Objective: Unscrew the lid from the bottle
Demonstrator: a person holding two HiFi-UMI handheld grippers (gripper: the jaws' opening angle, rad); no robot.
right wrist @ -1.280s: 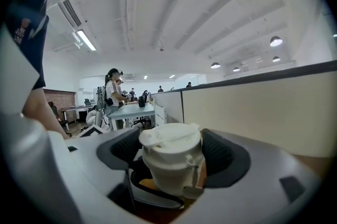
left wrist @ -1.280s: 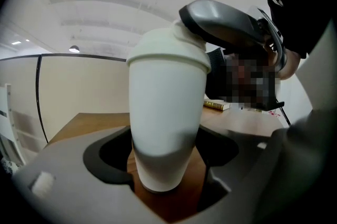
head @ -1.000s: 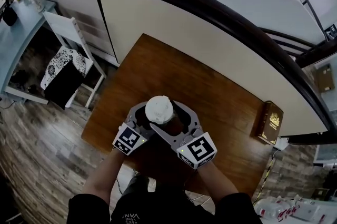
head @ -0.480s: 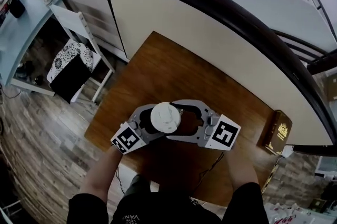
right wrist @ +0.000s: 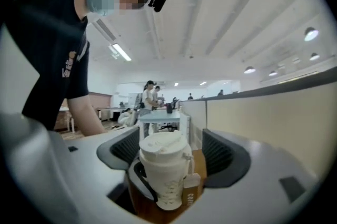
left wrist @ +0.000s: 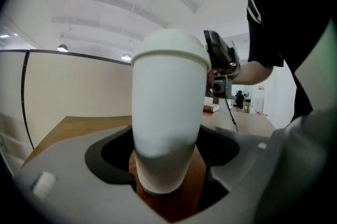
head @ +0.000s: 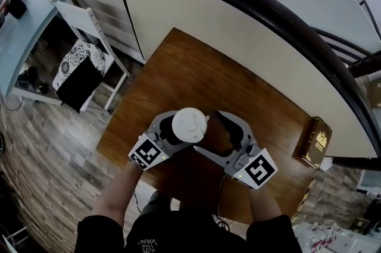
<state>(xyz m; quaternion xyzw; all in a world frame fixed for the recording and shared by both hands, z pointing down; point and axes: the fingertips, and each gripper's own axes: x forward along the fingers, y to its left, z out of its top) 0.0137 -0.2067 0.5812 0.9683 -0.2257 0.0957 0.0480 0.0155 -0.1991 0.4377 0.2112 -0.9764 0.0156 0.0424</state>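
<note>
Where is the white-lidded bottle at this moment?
In the head view, the bottle is over the near part of the wooden table, held in the left gripper, with the open right gripper just to its right.

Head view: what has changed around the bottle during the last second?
The right gripper swung round the lid, its rear going out to the right and then partly back toward the person; its jaws now stand open around the lid. The left gripper stayed shut on the bottle, and the lid is still on.
</note>
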